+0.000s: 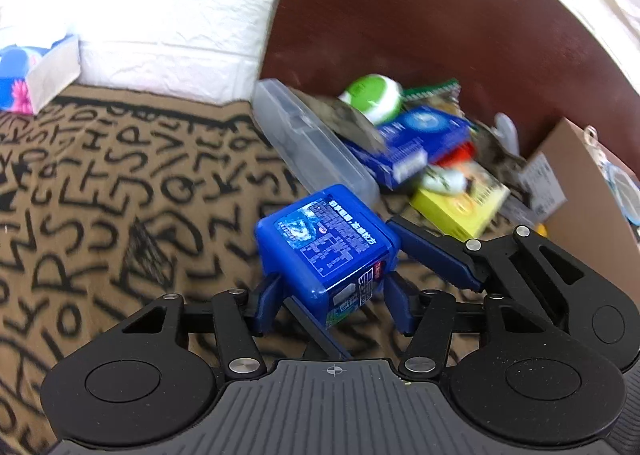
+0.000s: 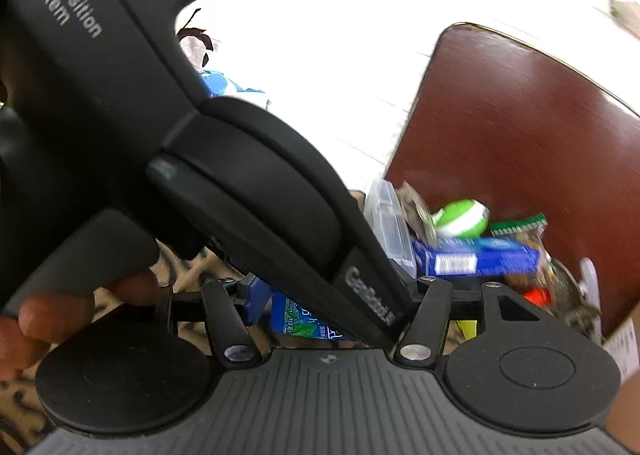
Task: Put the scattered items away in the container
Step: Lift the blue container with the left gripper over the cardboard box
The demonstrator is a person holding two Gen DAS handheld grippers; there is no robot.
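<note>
Blue box (image 1: 326, 245), label unreadable, clamped in left tongs (image 1: 332, 295).

This looks like a lived-in room in a home. A tan cloth (image 1: 120, 195) printed with black letters covers the surface, and behind it runs a white brick-textured wall (image 1: 172, 15). A dark red-brown wooden board (image 1: 440, 23) stands upright beside it. Snack packets, small boxes and a green-and-white ball (image 1: 374, 97) lie heaped in a clear plastic bin (image 1: 304, 135).
</note>
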